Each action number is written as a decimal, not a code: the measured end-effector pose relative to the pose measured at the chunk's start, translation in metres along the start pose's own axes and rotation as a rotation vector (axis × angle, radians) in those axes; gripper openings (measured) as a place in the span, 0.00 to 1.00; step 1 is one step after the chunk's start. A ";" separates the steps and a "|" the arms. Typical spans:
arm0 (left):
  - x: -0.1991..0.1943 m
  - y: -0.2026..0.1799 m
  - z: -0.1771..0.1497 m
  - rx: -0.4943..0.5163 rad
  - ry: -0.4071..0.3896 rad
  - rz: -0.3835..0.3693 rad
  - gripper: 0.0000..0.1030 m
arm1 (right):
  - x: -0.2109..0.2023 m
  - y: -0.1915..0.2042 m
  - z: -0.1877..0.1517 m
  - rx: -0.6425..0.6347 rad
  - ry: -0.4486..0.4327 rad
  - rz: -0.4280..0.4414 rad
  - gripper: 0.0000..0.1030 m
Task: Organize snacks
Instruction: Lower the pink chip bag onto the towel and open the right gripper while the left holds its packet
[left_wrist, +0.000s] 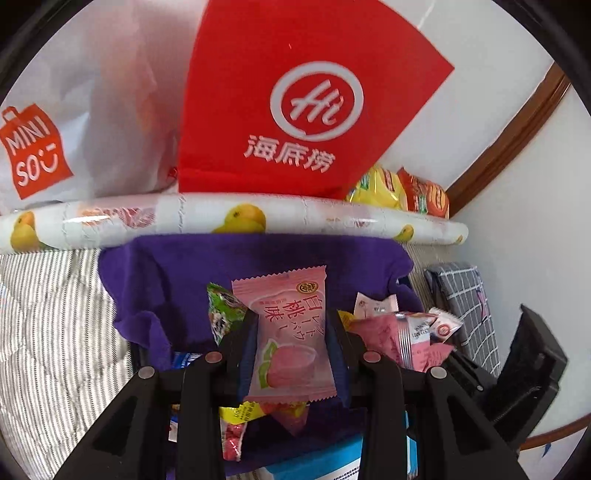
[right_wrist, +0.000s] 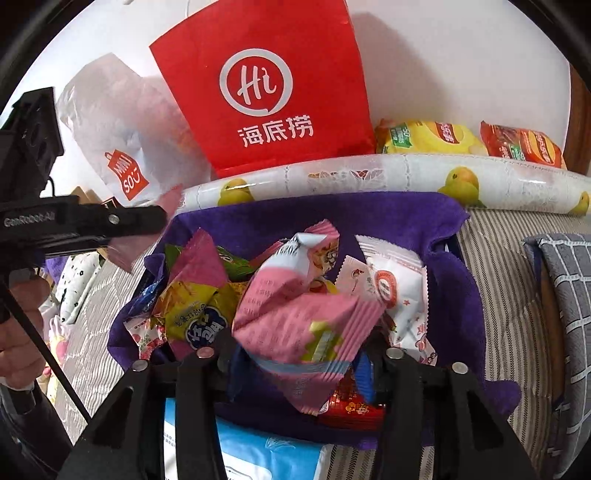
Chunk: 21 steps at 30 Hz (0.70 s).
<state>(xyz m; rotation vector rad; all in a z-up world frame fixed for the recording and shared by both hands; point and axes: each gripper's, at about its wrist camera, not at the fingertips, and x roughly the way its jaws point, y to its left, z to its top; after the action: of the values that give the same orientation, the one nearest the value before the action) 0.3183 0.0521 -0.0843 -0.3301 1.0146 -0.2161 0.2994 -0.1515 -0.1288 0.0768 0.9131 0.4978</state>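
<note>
Left tongs (left_wrist: 291, 332) clamp pink peach snack packet (left_wrist: 290, 332) above purple-lined snack bin (left_wrist: 177, 291). Right tongs (right_wrist: 295, 354) grip crumpled pink wrapper (right_wrist: 306, 332) over same bin. Only right view shows left tongs from side.

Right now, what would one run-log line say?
left hand-held gripper: shut on pink peach snack packet | right hand-held gripper: shut on pink wrapper | below: purple-lined basket
</note>
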 end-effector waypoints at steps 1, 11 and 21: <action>0.003 -0.001 -0.001 0.002 0.008 0.000 0.32 | -0.001 0.000 0.000 -0.002 -0.005 -0.002 0.52; 0.017 -0.011 -0.006 0.029 0.041 0.008 0.32 | -0.015 -0.004 0.003 0.027 -0.061 0.027 0.58; 0.028 -0.025 -0.012 0.084 0.063 -0.010 0.32 | -0.033 -0.009 0.005 0.062 -0.140 0.084 0.58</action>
<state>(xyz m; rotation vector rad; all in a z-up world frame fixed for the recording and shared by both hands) 0.3219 0.0176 -0.1027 -0.2528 1.0632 -0.2787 0.2901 -0.1732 -0.1036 0.2046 0.7908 0.5354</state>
